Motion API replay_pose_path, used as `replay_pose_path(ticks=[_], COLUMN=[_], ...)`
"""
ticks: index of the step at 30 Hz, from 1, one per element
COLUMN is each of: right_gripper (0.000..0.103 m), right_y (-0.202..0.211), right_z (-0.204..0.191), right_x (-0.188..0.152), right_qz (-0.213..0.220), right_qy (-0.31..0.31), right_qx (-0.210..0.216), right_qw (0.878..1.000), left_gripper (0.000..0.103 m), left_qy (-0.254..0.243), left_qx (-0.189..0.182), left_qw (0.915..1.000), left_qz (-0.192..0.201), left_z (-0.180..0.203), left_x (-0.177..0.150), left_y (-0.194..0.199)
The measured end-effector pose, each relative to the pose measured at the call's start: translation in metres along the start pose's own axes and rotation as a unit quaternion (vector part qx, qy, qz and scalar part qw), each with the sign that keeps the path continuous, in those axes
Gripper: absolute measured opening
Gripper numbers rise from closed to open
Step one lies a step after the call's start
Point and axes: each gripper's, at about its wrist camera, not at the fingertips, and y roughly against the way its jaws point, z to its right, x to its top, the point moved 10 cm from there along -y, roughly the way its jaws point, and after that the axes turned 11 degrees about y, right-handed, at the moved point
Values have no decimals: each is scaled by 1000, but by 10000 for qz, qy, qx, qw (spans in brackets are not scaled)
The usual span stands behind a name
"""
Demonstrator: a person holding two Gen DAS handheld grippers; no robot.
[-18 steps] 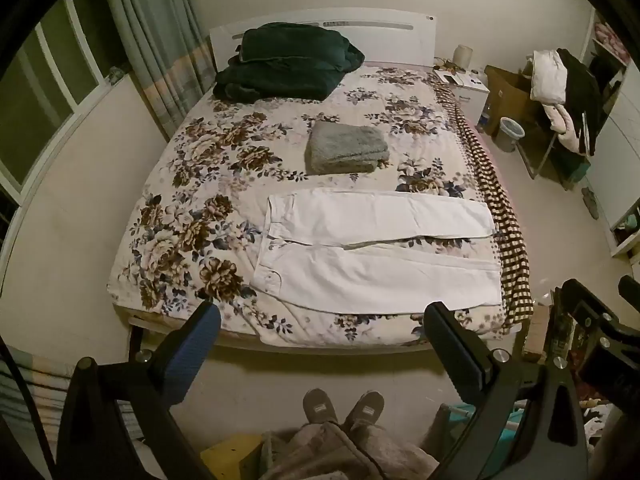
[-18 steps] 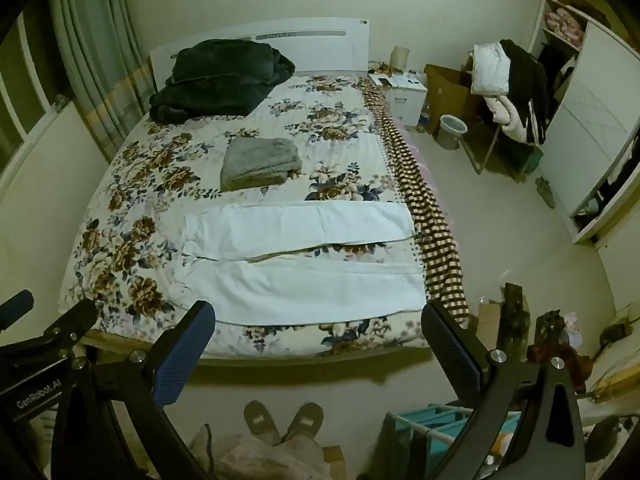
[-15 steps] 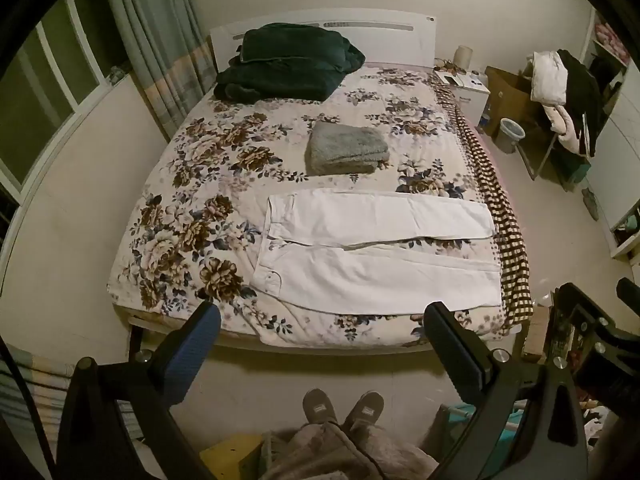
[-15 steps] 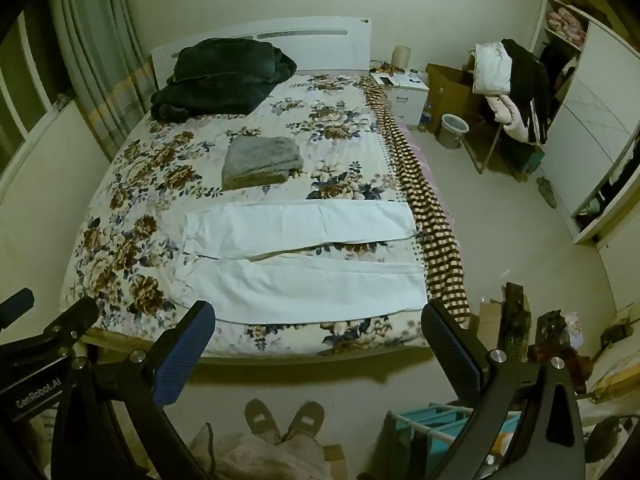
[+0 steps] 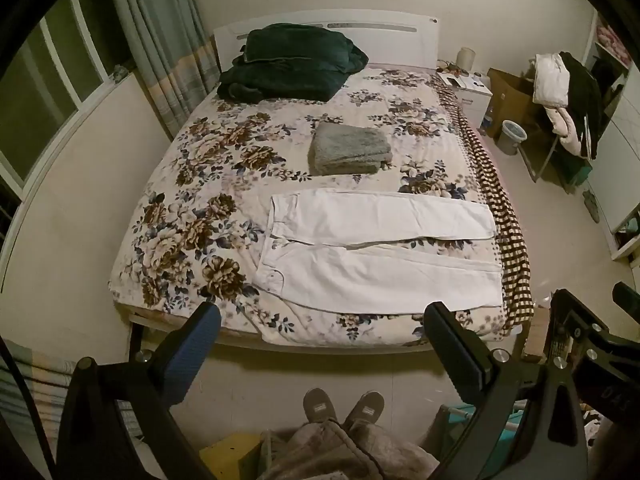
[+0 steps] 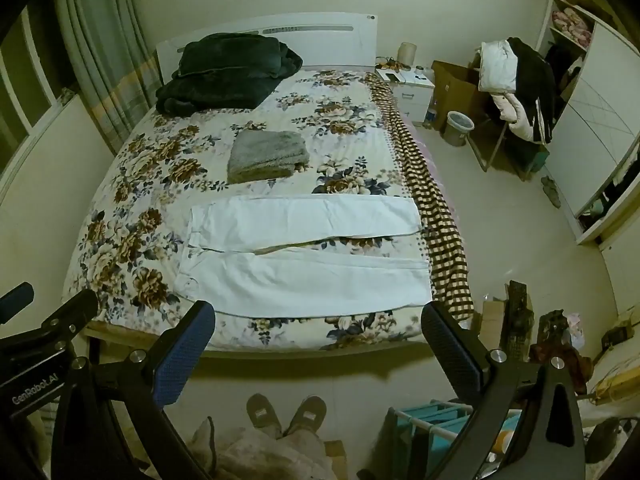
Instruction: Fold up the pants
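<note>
Bedroom: white pants [image 5: 376, 256] lie flat, limp on the floral bed [image 5: 192, 216]; both hand-held grippers [image 5: 320, 344] [image 6: 318, 342] gape empty; I'd pinch waistband and hems.

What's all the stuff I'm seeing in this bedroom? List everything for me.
pants: one, white, flat near the bed's foot
towel: one, grey, folded, mid-bed
blanket: one, dark green, heaped at the headboard
bed: one, floral cover
checked cloth: one, brown and cream, along the bed's right edge
nightstand: one, white, beside the headboard
bin: one, grey, on the floor
clothes pile: white and black, on a chair
curtain: grey-green, by the window
shoes: two, grey, on the floor
left tongs: open, empty
right tongs: open, empty
</note>
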Motion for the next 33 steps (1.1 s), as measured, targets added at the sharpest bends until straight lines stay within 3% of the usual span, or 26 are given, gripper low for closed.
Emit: replay_pose_path(ticks=[33], right_gripper=[103], right_y=[-3], right_z=[-6], right_x=[-5], right_qz=[-72], right_qy=[82], right_qx=[-83], right_qw=[9999], left_gripper=[103], left_qy=[5], left_qx=[-23], left_qw=[10000], left_qz=[11], left_z=[-5], left_x=[3], left_y=[2])
